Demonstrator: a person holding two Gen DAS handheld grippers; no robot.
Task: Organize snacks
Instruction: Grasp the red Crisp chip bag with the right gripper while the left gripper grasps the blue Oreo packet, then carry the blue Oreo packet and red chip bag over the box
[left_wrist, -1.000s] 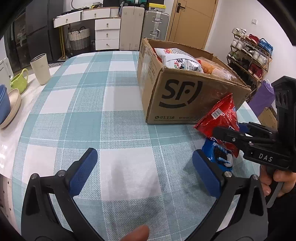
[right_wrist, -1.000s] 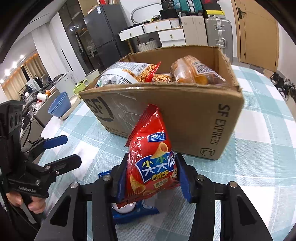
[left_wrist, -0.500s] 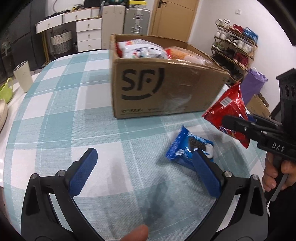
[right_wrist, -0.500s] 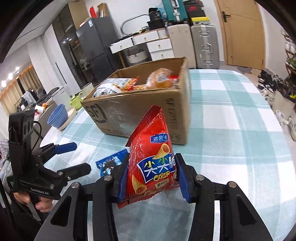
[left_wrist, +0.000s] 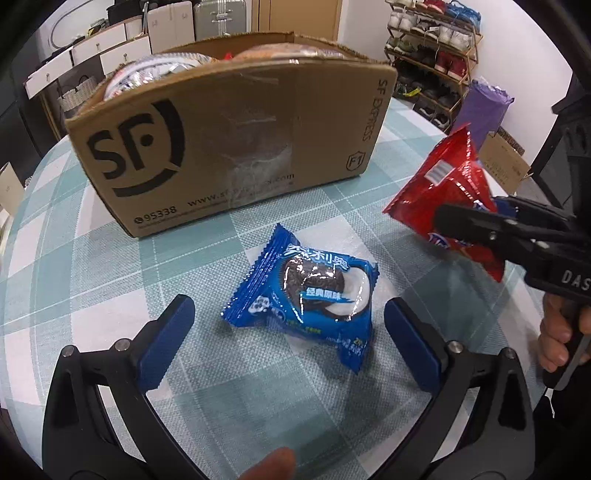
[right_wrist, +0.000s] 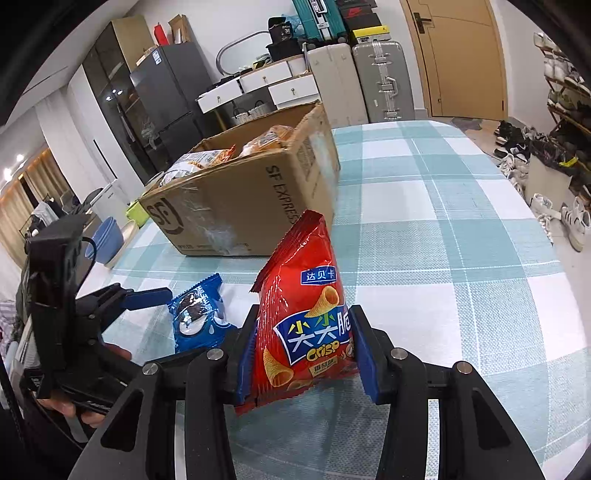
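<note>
My right gripper (right_wrist: 301, 350) is shut on a red crisps bag (right_wrist: 304, 321) and holds it upright above the checked tablecloth; the bag also shows in the left wrist view (left_wrist: 447, 199). A blue cookie packet (left_wrist: 306, 291) lies flat on the table in front of the box, also visible in the right wrist view (right_wrist: 199, 314). My left gripper (left_wrist: 290, 341) is open, its pads on either side of the packet's near end, not touching it. The open cardboard SF box (left_wrist: 229, 147) holds several snack bags.
The round table's teal checked cloth (right_wrist: 443, 229) stretches right of the box. Bowls and a green cup (right_wrist: 110, 236) sit at the table's far left. A shoe rack (left_wrist: 436, 44) and a purple bag (left_wrist: 484, 110) stand beyond the table.
My left gripper has swung right and moved in over the blue cookie packet. My right gripper has carried the red crisps bag back, away from the box.
</note>
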